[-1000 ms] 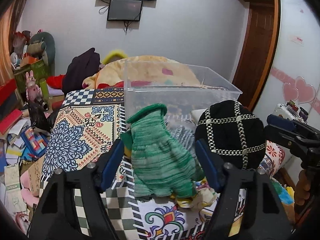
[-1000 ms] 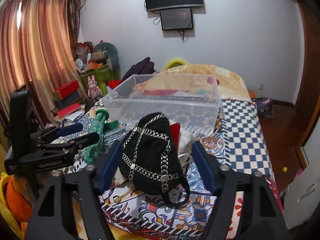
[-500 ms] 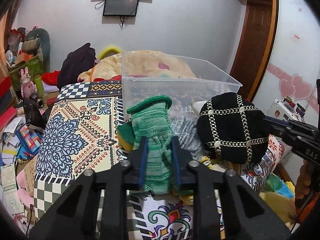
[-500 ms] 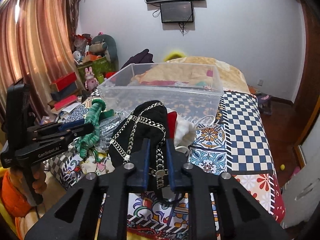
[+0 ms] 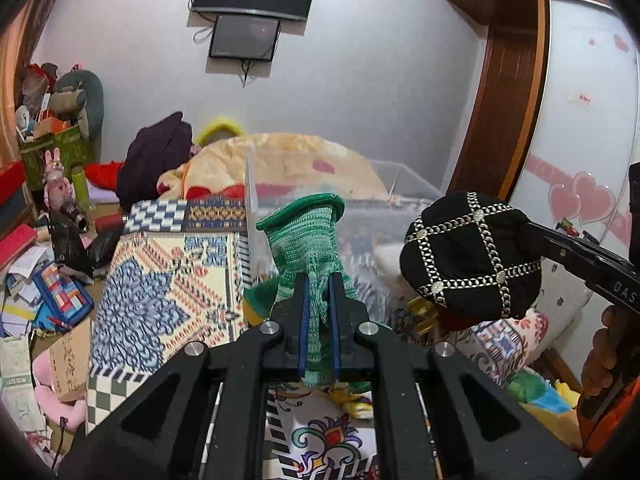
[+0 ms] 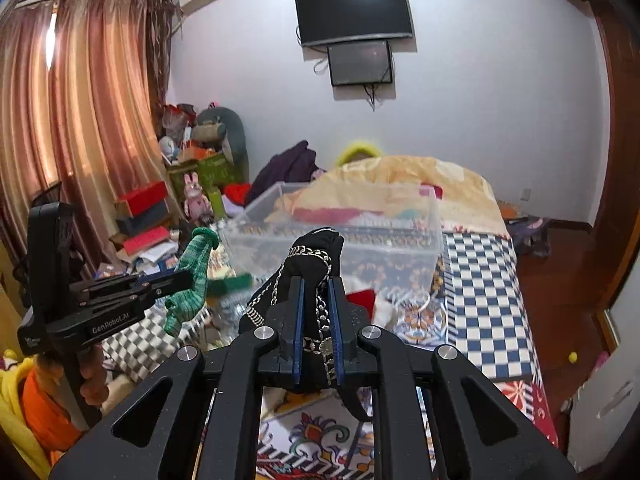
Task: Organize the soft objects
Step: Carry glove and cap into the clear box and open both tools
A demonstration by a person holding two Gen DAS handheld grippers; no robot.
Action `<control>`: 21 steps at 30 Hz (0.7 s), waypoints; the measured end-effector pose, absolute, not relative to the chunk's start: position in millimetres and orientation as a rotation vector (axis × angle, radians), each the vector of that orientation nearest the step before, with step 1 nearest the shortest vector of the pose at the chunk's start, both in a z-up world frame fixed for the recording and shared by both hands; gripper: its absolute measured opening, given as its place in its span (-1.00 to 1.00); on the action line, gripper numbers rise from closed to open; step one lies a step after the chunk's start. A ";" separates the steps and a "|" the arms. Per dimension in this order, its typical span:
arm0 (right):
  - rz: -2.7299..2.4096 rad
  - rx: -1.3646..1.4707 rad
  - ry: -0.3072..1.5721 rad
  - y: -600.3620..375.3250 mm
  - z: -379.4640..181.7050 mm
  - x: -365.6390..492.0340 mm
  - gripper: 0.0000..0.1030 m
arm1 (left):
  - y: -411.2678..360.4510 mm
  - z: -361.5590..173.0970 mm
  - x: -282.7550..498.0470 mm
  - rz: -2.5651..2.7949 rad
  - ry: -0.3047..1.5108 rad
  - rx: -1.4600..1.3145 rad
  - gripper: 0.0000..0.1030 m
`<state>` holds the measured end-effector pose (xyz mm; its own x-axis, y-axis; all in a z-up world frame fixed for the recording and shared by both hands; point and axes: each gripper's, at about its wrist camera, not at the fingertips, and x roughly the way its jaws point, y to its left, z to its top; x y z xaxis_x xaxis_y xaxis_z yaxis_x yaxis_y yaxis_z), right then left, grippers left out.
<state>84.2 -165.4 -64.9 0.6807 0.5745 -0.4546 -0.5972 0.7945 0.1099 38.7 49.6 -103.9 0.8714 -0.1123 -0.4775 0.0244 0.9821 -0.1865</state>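
My left gripper (image 5: 318, 280) is shut on a green knitted glove (image 5: 310, 240) and holds it up above the patterned bed cover; the glove also shows in the right wrist view (image 6: 192, 276). My right gripper (image 6: 316, 284) is shut on a black hat with silver chain trim (image 6: 312, 256), lifted off the bed; it shows at the right in the left wrist view (image 5: 472, 256). A clear plastic bin (image 6: 416, 236) stands on the bed just beyond both held items.
More soft items, grey, red and white, lie on the bed (image 6: 480, 300) below the grippers. A yellow quilt (image 6: 420, 176) is heaped behind the bin. Boxes and toys (image 6: 152, 216) crowd the floor at the left. A wardrobe (image 5: 580, 120) stands at the right.
Both grippers have closed, the left on the green glove and the right on the black hat, and both have lifted their items up from the bed toward the bin.
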 end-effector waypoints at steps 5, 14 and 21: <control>0.654 -0.058 0.435 -158.7 -47.5 90.1 -0.80 | 47.7 -81.3 38.5 -0.076 0.461 -0.161 -0.84; 0.638 -0.018 0.343 -156.0 -19.5 111.6 -0.80 | 51.4 -51.5 63.5 -0.080 0.406 -0.136 -0.84; 0.591 -0.011 0.326 -149.2 -17.6 135.0 -0.80 | 56.5 -41.8 95.8 -0.077 0.403 -0.132 -0.84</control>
